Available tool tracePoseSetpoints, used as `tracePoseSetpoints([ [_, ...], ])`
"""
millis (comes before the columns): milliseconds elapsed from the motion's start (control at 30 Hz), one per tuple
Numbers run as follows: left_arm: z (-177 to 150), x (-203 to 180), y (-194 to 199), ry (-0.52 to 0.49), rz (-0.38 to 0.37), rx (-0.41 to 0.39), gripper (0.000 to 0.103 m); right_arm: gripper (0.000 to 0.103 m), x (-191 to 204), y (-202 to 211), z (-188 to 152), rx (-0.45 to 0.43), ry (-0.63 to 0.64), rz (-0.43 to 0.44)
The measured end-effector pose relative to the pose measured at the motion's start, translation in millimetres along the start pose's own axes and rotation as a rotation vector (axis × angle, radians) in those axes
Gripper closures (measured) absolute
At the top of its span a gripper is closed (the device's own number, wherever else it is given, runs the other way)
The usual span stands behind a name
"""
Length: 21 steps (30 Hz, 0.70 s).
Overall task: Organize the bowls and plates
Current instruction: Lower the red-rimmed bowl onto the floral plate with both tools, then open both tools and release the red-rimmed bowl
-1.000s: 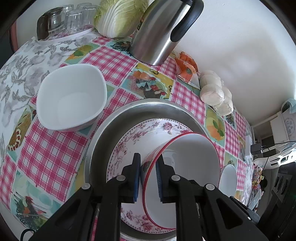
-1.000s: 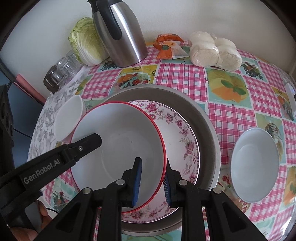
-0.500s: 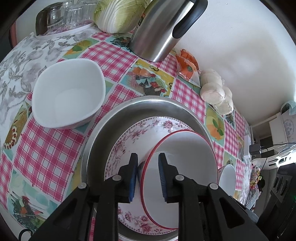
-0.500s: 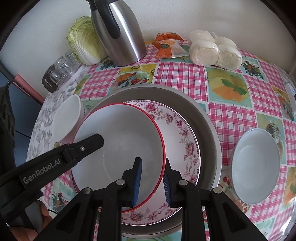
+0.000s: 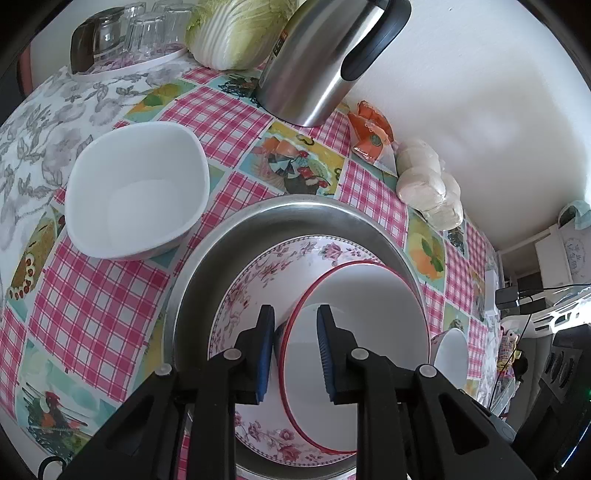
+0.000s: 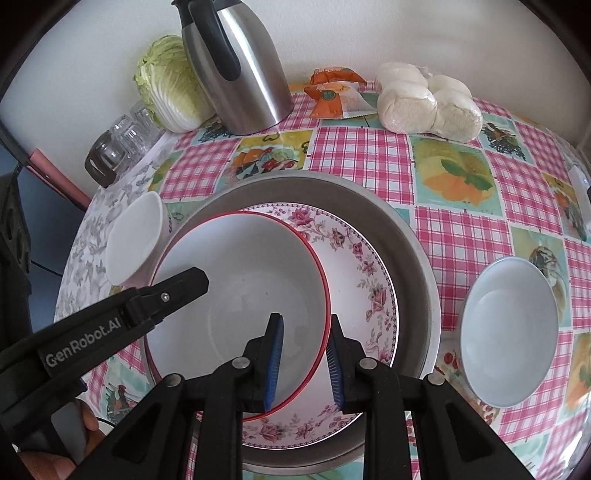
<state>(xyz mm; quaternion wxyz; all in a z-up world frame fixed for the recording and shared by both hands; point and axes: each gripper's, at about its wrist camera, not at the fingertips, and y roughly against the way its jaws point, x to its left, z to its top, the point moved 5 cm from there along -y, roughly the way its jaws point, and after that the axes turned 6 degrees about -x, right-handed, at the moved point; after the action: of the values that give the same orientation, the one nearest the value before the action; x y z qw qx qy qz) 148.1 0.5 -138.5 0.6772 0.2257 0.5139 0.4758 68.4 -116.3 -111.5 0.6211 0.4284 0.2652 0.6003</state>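
A white bowl with a red rim (image 6: 243, 295) sits in a floral plate (image 6: 362, 266), which lies in a large steel pan (image 6: 410, 236). My left gripper (image 5: 295, 350) straddles the bowl's (image 5: 354, 332) left rim with jaws apart, not pinching. My right gripper (image 6: 304, 354) straddles its right rim, jaws also apart. A white square bowl (image 5: 136, 192) stands left of the pan (image 5: 207, 266). A pale round bowl (image 6: 509, 332) stands right of the pan.
A steel thermos (image 6: 240, 70), a cabbage (image 6: 170, 85), glasses on a tray (image 5: 125, 33), an orange packet (image 6: 332, 96) and a bag of buns (image 6: 428, 99) line the back by the wall. The checked cloth (image 6: 461, 236) covers the table.
The red-rimmed bowl has come down and settled in the floral plate. Both grippers' jaws have widened and let go of its rim.
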Motion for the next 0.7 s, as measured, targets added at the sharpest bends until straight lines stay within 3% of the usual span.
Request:
tracePoseSetpoints([
  [300, 1.4, -0.4, 5.7, -0.005, -0.008, -0.012, 0.08, 0.077, -1.4, 4.9, 0.1, -0.01, -0.005, 0.011],
  [633, 6.7, -10.8, 25.2, -0.052, 0.004, -0.063, 0.072, 0.077, -1.5, 23.2, 8.1, -0.06, 0.016, -0.001],
  [700, 9.0, -12.2, 30.6, -0.063, 0.014, -0.082, 0.065, 0.077, -2.3, 27.0, 9.5, -0.07, 0.016, -0.006],
])
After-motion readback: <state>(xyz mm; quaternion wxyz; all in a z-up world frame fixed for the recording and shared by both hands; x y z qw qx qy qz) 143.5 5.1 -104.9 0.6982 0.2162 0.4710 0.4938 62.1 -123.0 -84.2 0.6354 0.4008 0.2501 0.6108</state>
